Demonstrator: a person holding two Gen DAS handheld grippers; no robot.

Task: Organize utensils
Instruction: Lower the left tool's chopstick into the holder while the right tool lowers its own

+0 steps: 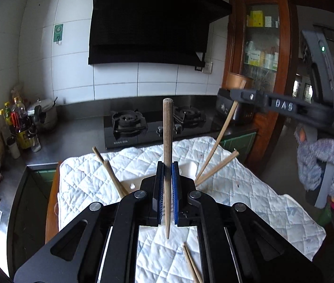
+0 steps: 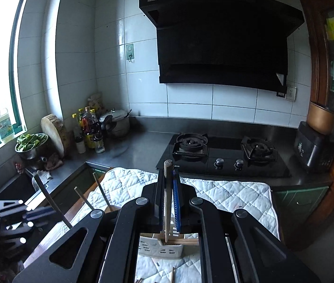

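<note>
In the left wrist view my left gripper (image 1: pixel 168 165) is shut on a wooden chopstick (image 1: pixel 168 129) that stands upright between the blue pads. Below it is a white utensil holder (image 1: pixel 189 168) with several chopsticks (image 1: pixel 214 169) leaning out of it. At the upper right, my right gripper (image 1: pixel 235 95) is shut on another chopstick (image 1: pixel 223 132). In the right wrist view that right gripper (image 2: pixel 168 172) clamps its chopstick (image 2: pixel 167 212) upright above the holder (image 2: pixel 164 247). The blurred left gripper (image 2: pixel 49 208) with its chopstick (image 2: pixel 46 195) is at the left. Loose chopsticks (image 1: pixel 190 266) lie on the quilted cloth (image 1: pixel 249 188).
Behind the cloth is a black gas hob (image 2: pixel 223 158) under a range hood (image 2: pixel 221 37). Bottles (image 2: pixel 91 129), a pressure cooker (image 2: pixel 117 122), a chopping block (image 2: pixel 55 132) and a bowl of greens (image 2: pixel 31 143) crowd the left counter. A rice cooker (image 2: pixel 313 151) stands right. A knitted sleeve (image 1: pixel 324 162) shows.
</note>
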